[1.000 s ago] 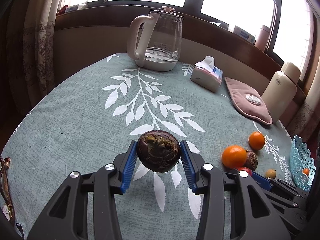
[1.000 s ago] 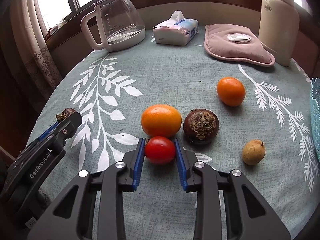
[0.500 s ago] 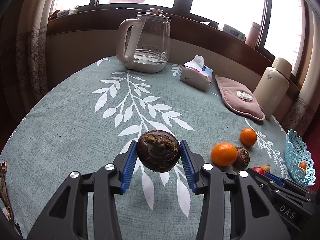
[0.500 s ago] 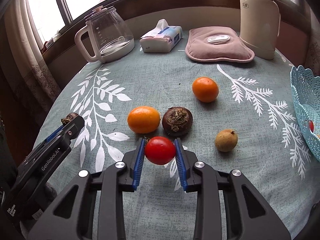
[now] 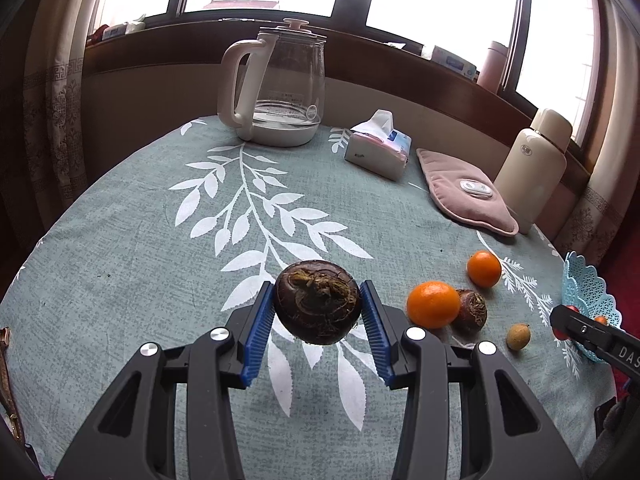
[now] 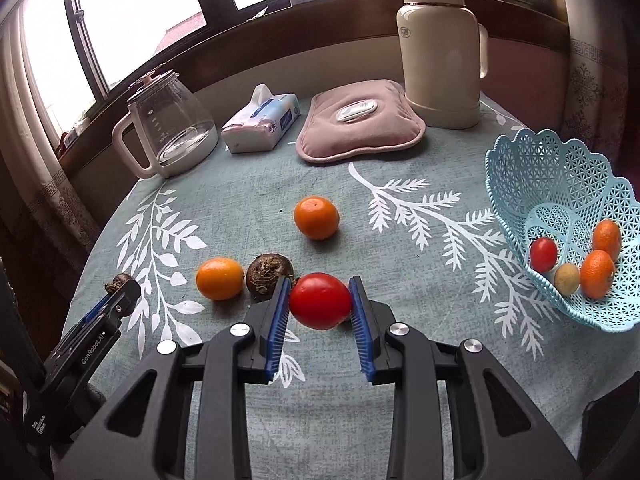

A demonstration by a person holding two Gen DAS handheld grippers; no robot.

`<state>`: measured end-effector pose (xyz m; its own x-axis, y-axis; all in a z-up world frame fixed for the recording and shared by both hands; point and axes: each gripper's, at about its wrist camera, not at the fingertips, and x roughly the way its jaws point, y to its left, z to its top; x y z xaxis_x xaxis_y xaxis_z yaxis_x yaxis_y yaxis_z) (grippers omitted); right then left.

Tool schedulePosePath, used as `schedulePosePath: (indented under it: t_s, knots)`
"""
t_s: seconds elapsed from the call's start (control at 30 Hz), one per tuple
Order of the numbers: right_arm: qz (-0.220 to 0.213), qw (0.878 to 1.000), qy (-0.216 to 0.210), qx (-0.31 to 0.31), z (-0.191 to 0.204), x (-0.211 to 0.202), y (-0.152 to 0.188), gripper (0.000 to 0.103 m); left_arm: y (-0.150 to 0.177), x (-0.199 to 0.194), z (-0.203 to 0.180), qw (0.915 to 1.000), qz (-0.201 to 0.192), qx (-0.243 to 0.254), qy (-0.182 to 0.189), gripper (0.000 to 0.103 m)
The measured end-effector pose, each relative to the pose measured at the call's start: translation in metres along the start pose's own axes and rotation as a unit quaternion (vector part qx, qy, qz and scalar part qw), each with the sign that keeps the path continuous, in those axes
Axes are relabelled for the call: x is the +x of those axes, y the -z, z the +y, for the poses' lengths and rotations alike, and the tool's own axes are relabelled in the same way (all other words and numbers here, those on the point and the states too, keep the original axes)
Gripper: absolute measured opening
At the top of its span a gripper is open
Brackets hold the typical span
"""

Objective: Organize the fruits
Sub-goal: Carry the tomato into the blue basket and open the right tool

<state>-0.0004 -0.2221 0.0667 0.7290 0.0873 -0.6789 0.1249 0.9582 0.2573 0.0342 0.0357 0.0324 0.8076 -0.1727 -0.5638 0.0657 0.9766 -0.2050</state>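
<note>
My left gripper [image 5: 318, 308] is shut on a dark brown water chestnut [image 5: 317, 301] and holds it above the table. My right gripper [image 6: 320, 300] is shut on a red tomato [image 6: 320, 300], lifted off the cloth. A light blue lattice basket [image 6: 532, 172] stands at the right with several fruits in it, among them a small tomato [image 6: 543, 254]. On the cloth lie two oranges [image 6: 219, 278] [image 6: 316, 217] and a second water chestnut [image 6: 267, 276]. In the left wrist view a small tan fruit [image 5: 518, 336] also lies near the basket [image 5: 588, 292].
A glass kettle [image 6: 168, 132], a tissue pack [image 6: 262, 122], a pink heating pad [image 6: 360, 124] and a cream thermos [image 6: 440, 52] stand along the back of the round table [image 6: 400, 208]. A window sill runs behind them.
Both grippers have risen with their fruit. The right gripper has lifted the tomato off the cloth and swung right, so the basket is now in full view.
</note>
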Motion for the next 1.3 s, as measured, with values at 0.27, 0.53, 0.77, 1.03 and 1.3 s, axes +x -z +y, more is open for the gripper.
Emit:
schedulePosePath:
  t_s: [0.27,0.53,0.77,1.03,1.3]
  knots:
    - [-0.030,0.998,0.037,0.039,-0.043,-0.024,-0.011,0.031,0.000,0.000,0.000,1.0000,0.001,0.000,0.000,0.044]
    - [-0.056,0.992,0.079,0.077,-0.087,-0.042,-0.022,0.031,0.000,0.000,0.000,1.0000,0.001,0.000,0.000,0.044]
    - [-0.050,0.988,0.103,0.108,-0.119,-0.037,-0.024,0.031,0.002,0.002,0.000,1.0000,0.002,0.000,0.000,0.044]
    - [-0.034,0.986,0.101,0.128,-0.130,-0.024,-0.020,0.031,0.002,0.001,0.000,1.0000,0.002,0.000,0.000,0.044]
    - [-0.046,0.983,0.105,0.141,-0.135,-0.030,-0.019,0.043,0.004,0.002,0.000,1.0000,0.002,0.002,0.000,0.044]
